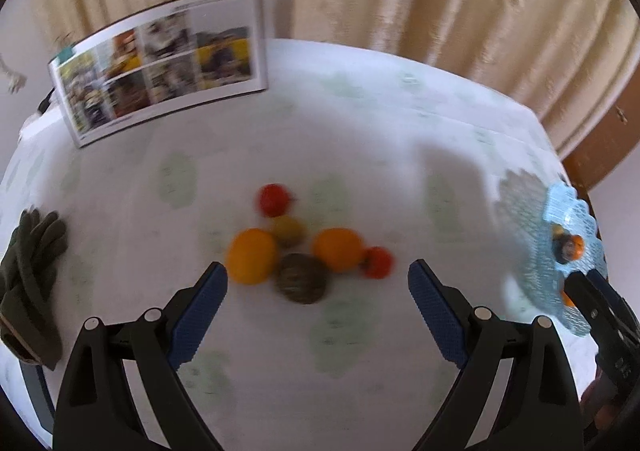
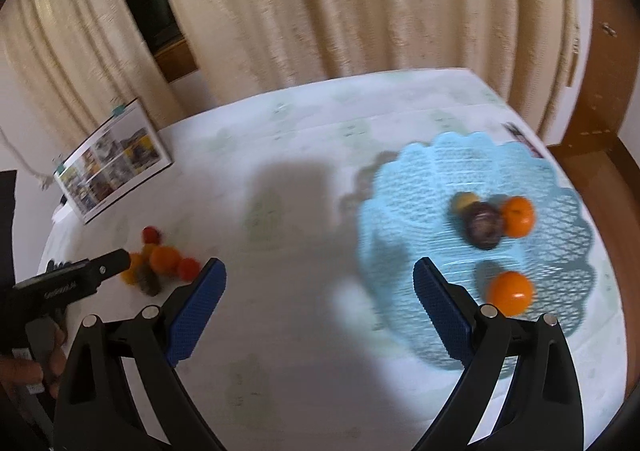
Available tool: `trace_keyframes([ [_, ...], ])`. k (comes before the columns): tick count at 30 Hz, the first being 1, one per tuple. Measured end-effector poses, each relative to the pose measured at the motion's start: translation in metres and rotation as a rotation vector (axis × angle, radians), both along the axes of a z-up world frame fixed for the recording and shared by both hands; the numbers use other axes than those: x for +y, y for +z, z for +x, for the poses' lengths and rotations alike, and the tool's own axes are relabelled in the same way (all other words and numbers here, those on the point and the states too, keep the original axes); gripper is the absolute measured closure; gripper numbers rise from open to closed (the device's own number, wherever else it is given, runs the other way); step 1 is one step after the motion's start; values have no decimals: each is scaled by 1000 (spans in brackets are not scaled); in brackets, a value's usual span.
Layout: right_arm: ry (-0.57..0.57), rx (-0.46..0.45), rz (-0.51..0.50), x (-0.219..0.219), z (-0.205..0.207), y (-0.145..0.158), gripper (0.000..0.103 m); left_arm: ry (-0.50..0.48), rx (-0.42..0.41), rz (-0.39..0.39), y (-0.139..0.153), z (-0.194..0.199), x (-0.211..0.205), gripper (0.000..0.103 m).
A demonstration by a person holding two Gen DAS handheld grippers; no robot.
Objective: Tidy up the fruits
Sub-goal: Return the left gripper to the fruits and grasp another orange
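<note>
A cluster of fruit lies on the white tablecloth: two oranges (image 1: 252,256) (image 1: 338,249), two small red fruits (image 1: 274,199) (image 1: 378,261), a greenish fruit (image 1: 287,229) and a dark brown round fruit (image 1: 302,277). My left gripper (image 1: 318,291) is open and empty, just short of the dark fruit. A light blue lattice basket (image 2: 420,211) holds two oranges (image 2: 518,216) (image 2: 510,292), a dark purple fruit (image 2: 484,225) and a small yellow one (image 2: 464,201). My right gripper (image 2: 320,293) is open and empty, left of the basket. The fruit cluster (image 2: 164,261) also shows in the right wrist view.
An open photo booklet (image 1: 160,63) stands propped at the table's back left. A dark green glove (image 1: 30,275) lies at the left edge. Beige curtains hang behind the table. A wooden door frame (image 2: 600,131) is at the right. The left gripper's body (image 2: 72,277) shows near the fruit.
</note>
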State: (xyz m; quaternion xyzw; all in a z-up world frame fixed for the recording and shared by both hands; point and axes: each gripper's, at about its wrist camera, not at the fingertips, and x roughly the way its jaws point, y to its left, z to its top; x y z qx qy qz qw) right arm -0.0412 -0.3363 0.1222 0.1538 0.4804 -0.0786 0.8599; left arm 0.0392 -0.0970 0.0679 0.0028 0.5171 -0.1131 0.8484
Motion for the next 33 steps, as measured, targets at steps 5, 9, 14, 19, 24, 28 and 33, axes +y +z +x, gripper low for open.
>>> trace_keyframes([
  [5, 59, 21, 14, 27, 6, -8, 7, 43, 15, 19, -12, 11, 28, 12],
  [9, 90, 44, 17, 43, 8, -15, 7, 56, 40, 18, -25, 19, 43, 12],
  [14, 94, 65, 15, 50, 9, -20, 7, 34, 72, -9, -40, 30, 46, 22],
  [19, 94, 84, 9, 54, 10, -25, 7, 23, 89, -48, -51, 40, 47, 33],
  [24, 99, 103, 9, 59, 12, -31, 7, 7, 111, -79, -59, 49, 47, 51],
  [28, 107, 109, 12, 65, 17, -35, 7, -26, 110, -111, -60, 47, 47, 60],
  [33, 130, 114, 23, 77, 28, -41, 7, -17, 107, -91, -56, 45, 55, 65],
])
